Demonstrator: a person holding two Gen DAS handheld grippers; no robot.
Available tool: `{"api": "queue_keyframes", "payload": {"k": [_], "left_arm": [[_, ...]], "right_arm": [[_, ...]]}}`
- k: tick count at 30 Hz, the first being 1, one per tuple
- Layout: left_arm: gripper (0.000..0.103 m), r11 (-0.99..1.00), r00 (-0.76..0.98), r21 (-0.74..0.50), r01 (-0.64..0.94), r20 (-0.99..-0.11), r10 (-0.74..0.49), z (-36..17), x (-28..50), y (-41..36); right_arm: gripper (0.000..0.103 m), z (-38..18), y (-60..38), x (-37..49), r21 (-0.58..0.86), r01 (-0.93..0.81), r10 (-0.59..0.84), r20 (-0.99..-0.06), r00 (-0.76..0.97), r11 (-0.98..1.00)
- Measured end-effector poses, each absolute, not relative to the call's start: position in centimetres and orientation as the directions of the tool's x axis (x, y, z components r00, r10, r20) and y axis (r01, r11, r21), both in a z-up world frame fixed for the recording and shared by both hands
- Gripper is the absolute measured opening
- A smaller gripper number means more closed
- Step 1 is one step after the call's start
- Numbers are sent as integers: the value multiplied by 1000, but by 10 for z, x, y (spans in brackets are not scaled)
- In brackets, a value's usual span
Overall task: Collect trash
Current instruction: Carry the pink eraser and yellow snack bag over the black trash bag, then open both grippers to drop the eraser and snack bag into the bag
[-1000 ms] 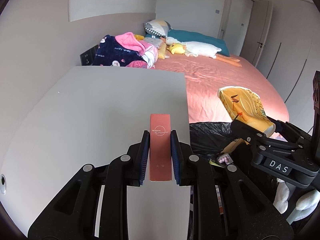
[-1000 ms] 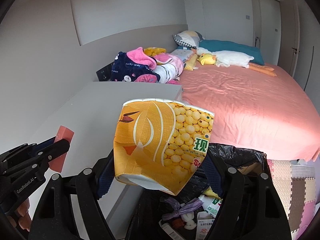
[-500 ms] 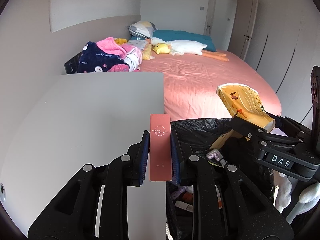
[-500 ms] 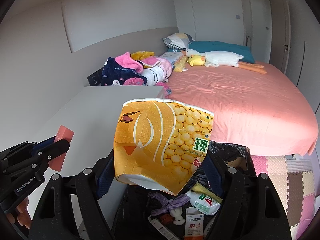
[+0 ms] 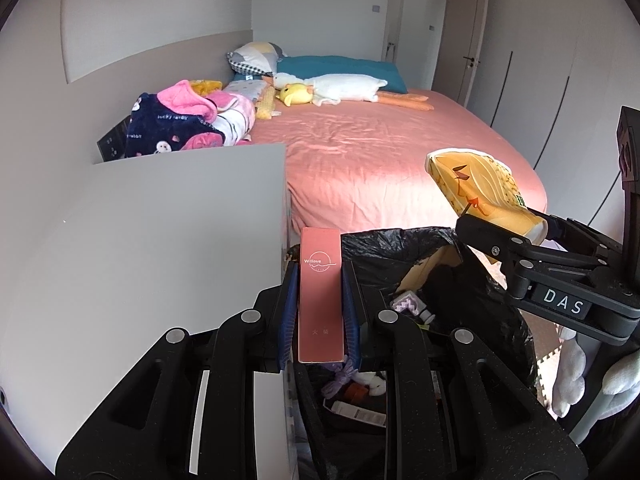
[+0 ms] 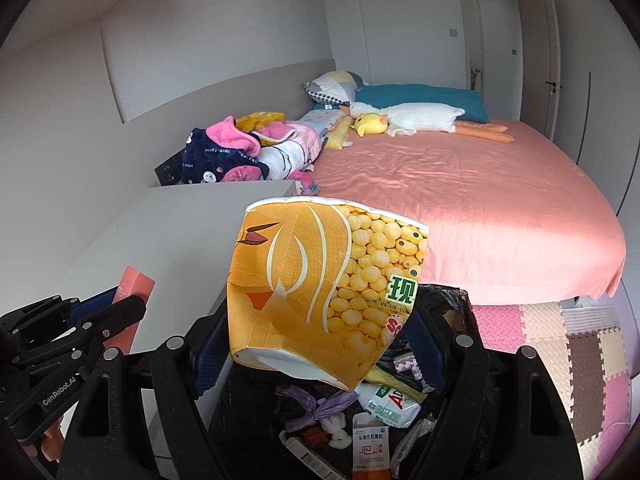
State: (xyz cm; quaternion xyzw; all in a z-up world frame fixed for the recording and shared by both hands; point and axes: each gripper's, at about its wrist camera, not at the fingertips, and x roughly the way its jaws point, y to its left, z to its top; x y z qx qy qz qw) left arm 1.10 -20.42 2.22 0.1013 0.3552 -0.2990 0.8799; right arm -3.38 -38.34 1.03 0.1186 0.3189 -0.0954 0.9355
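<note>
Soft daylight, sharp frames (fisheye edges bend, corners dark).

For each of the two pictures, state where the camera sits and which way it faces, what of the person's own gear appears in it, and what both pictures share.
Left wrist: on the left gripper, facing the trash bin and bed; it grips a pink box.
Right wrist: on the right gripper, facing the bin; it holds a crushed yellow cup.
Shared: bin, bed, white cabinet, each other's gripper.

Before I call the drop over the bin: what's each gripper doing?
Left gripper: shut on the pink box.
Right gripper: shut on the crumpled yellow paper cup.
</note>
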Motion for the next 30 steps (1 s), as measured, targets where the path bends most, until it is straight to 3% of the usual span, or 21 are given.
{"api": "queue_keyframes", "payload": {"k": [30], "left_arm": [[21,689,451,-66,721,-711,-540,10,11,-271]], "right_arm": [[78,-1,-449,-62,153,420,-237,-634,736,894]]}}
